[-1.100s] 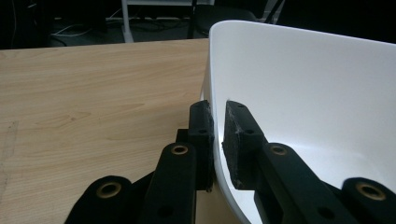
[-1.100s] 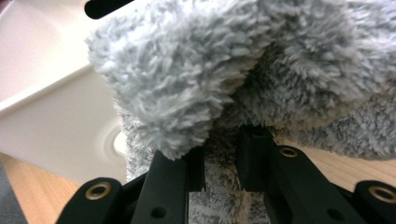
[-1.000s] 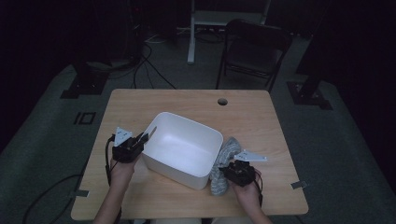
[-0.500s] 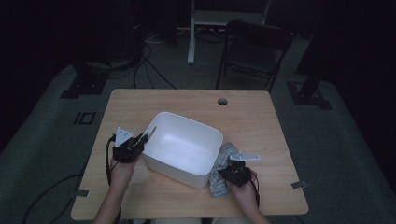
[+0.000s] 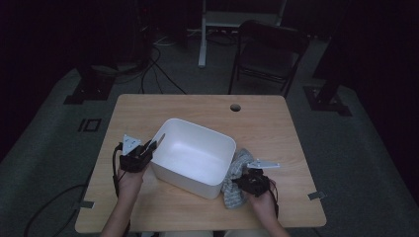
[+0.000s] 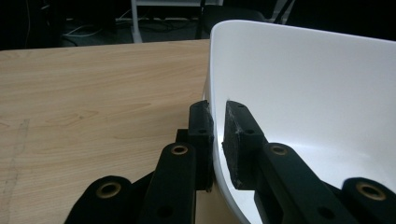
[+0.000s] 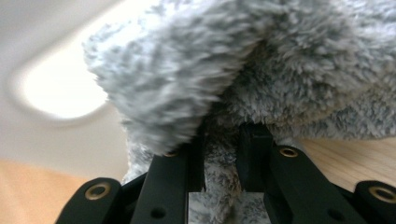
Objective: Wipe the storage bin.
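Beside the white tub (image 5: pixel 195 157), grey fluffy cloth (image 5: pixel 236 185) now nearer the table edge

The tub (image 5: pixel 193 157) looks like white plastic — smooth, with a soft sheen on its inner wall. The cloth (image 7: pixel 261 70) is grey, fluffy, long-piled fleece, matt and rough-looking. The table (image 6: pixel 93 93) has a pale wood-grain top, smooth and matt. Both the left gripper (image 6: pixel 218 133) and right gripper (image 7: pixel 223 158) are matt black — seemingly plastic — with small brass-coloured rivets.
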Demonstrator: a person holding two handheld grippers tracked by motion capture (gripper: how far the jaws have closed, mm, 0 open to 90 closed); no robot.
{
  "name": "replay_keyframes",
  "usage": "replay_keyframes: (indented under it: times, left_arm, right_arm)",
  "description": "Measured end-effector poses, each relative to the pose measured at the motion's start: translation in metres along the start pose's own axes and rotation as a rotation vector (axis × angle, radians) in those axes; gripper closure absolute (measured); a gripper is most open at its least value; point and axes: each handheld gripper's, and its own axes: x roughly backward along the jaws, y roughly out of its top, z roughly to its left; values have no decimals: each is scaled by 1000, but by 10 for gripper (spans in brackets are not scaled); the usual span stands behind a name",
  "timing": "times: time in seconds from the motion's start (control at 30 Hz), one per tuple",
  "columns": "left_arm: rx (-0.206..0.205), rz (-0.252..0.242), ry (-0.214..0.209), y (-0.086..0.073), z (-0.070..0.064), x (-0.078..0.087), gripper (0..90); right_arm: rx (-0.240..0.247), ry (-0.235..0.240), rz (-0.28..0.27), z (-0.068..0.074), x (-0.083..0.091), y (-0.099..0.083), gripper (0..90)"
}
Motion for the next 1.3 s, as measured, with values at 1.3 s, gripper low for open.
replay_keyframes:
  times: [1.3]
  left_arm:
    - [9,2,-4,0,-1,1,817]
  right_arm:
    - [101,50,-63,47,23,-11,755]
